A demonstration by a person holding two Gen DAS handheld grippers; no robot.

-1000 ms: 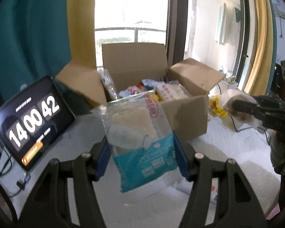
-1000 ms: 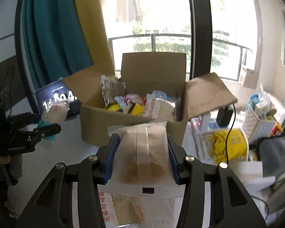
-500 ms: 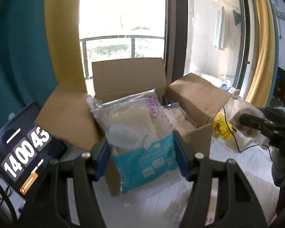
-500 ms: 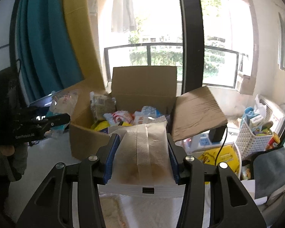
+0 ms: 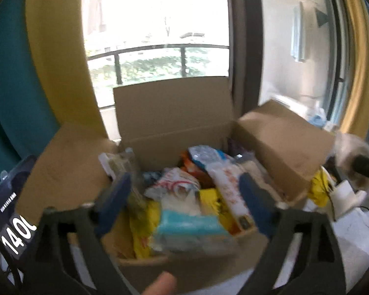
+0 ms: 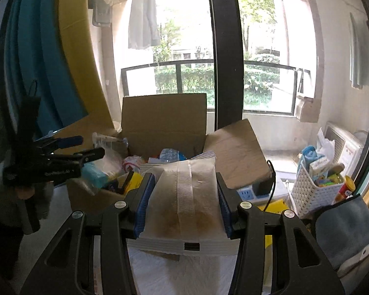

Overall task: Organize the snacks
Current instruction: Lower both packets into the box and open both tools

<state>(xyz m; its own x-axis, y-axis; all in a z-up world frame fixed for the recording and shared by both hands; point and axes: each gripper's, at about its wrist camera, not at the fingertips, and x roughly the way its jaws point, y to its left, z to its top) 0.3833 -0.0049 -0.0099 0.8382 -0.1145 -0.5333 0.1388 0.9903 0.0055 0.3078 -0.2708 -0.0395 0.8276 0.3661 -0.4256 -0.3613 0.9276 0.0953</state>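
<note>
Left wrist view: the cardboard box [image 5: 174,120] beyond the spread left fingers [image 5: 255,201] held mixed snack packets, a teal-and-clear packet [image 5: 188,223] lying between them. The right fingers [image 6: 142,206] pinched a white, brown-stained pastry packet [image 6: 184,199] before the box.

Landmark: box [image 6: 145,172], sitting before the window [image 6: 184,49].
In box: packets [image 5: 184,191] lying piled; pouch [image 5: 189,223] lying at the near wall.
Left of box: tablet [image 5: 12,221] leaning; left gripper [image 6: 88,147] hovering over that edge.
Right of box: basket [image 6: 315,191] standing; power strip [image 6: 248,193] lying between.
Before box: wrapped snack [image 6: 184,196] sitting in the right gripper [image 6: 184,209].
</note>
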